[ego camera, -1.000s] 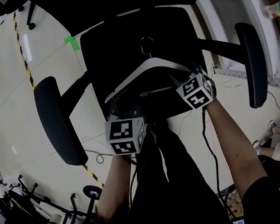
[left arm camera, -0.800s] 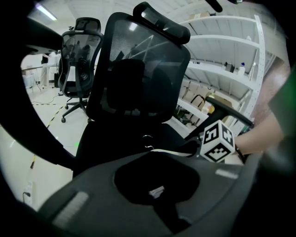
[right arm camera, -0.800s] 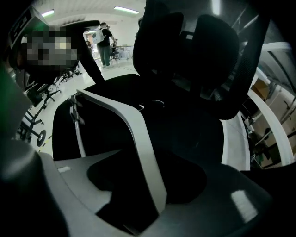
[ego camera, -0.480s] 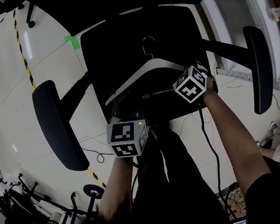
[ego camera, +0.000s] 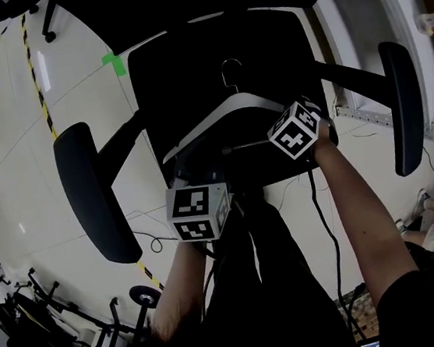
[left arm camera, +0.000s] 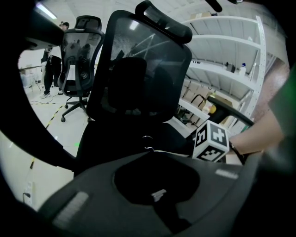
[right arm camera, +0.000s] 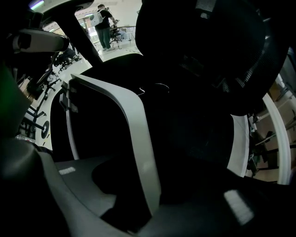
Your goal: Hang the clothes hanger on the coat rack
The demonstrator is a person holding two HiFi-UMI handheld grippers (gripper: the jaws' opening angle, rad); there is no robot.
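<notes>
- Head view, the seat: we list one black office chair (ego camera: 182,79) seen from above, with one armrest (ego camera: 86,193) at the picture's left and the other armrest (ego camera: 401,107) at its right.
- Task item: a white clothes hanger (ego camera: 203,123) lies flat on the seat. Its metal hook (ego camera: 229,69) points toward the chair's back.
- Right gripper (ego camera: 302,127): it stands at the hanger's right-hand end and points steeply down, with its marker cube on top.
- Right gripper view: the hanger's white arm runs down between the jaws. The jaws have just been closing and stand spread to either side of it. A dark gap shows between the arm and the jaw at the picture's left, and we see no pad pressing on it.
- Left gripper (ego camera: 189,172): it sits at the seat's near edge, close to the hanger's left end. We cannot tell whether it touches the hanger.
- Left gripper view: the jaws are drawn together with nothing between them. The hook and a thin white edge of the hanger show just beyond their tips.
- Also in the left gripper view: the mesh backrest (left arm camera: 143,69), a second chair (left arm camera: 76,51) and white shelving (left arm camera: 222,60).
- Floor: it is pale, with a green tape patch (ego camera: 111,62) and a yellow-and-black striped tape (ego camera: 36,89).
</notes>
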